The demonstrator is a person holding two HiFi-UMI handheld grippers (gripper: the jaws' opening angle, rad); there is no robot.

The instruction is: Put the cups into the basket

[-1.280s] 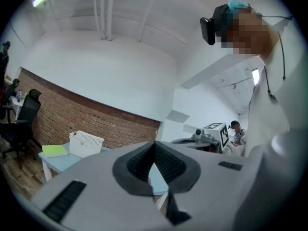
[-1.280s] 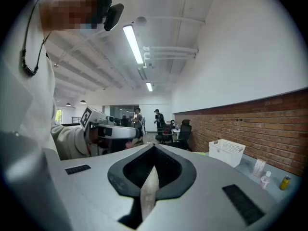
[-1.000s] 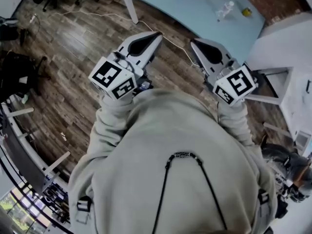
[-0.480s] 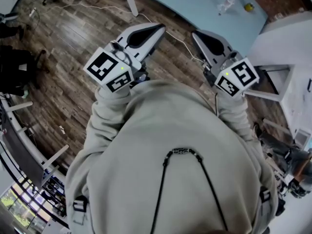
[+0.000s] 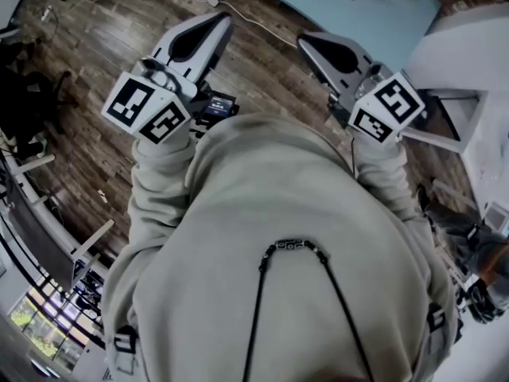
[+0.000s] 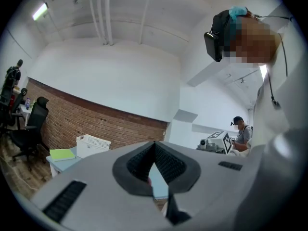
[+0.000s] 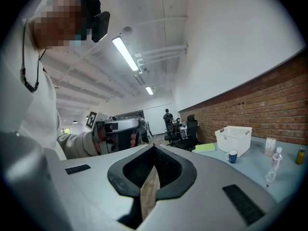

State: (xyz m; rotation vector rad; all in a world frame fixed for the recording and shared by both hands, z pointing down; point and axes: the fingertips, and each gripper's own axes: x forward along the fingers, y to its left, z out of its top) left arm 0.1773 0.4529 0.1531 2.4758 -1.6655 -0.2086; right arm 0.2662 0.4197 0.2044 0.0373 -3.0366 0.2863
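1. Although both point level and forward, neither pair is ready to grasp. The left tongs (image 6: 154, 146) and the right tongs (image 7: 154, 147) each have their jaws pressed together with nothing between them.
2. From the right tongs, the blue cup (image 7: 232, 156) lies ahead and off to the right, well apart. It stands on the light-blue surface (image 7: 250, 171). The left gripper view shows no cup that I can make out.
3. The right hand looks the nearer one, because the left tongs sit further over on the side away from the cup. The coming reach probably falls to the right.
4. The cup stands upright, so its long axis is vertical. A level approach to its wall or rim seems to fit, once the jaws are spread.
5. The white mesh basket (image 7: 234, 137) stands just behind the cup on the same surface, so the carry should be short. From this low angle its inside is hidden, and I cannot tell whether it holds anything.
6. A clear water bottle (image 7: 273, 165) stands to the cup's right and nearer the camera. A green notepad (image 7: 207, 147) lies to the basket's left. Only one cup is plainly visible.
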